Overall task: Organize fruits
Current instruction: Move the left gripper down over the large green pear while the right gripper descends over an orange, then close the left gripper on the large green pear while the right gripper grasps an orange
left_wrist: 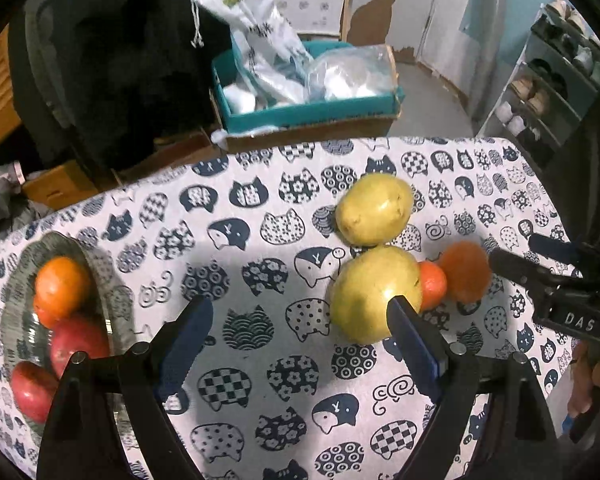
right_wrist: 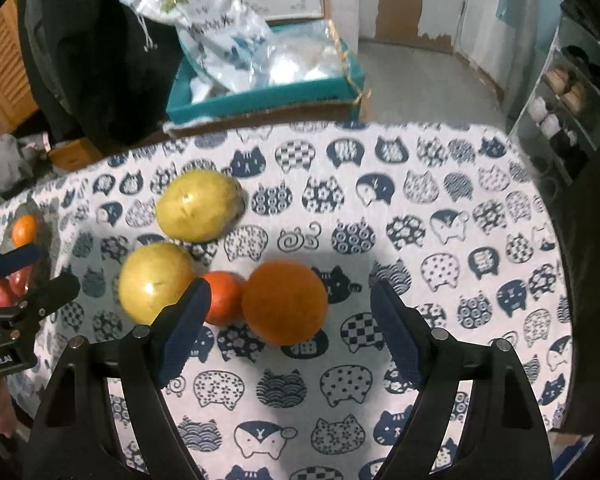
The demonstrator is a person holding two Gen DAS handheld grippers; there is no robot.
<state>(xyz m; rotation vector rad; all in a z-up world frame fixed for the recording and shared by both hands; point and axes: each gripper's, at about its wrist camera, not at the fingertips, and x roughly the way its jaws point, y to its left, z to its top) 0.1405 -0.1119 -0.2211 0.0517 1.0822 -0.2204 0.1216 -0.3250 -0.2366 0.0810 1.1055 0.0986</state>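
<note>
On a table covered by a white cloth printed with navy cat heads [right_wrist: 440, 208], two yellow-green round fruits [right_wrist: 198, 206] [right_wrist: 156, 282], a small red-orange fruit [right_wrist: 222, 296] and a large orange [right_wrist: 285, 302] are clustered, each touching its neighbour. The right gripper [right_wrist: 290, 322] is held wide over the large orange, nothing being gripped. The left gripper [left_wrist: 300, 338] is likewise spread wide and empty, beside the nearer yellow-green fruit [left_wrist: 374, 292]. At the left, oranges [left_wrist: 62, 286] and red apples [left_wrist: 80, 340] are seen in a grey-rimmed glass plate [left_wrist: 18, 280].

Lived-in home, shoe rack [left_wrist: 556, 92] by wall, cat-print tablecloth [right_wrist: 440, 240], box of bags [left_wrist: 300, 112]
</note>
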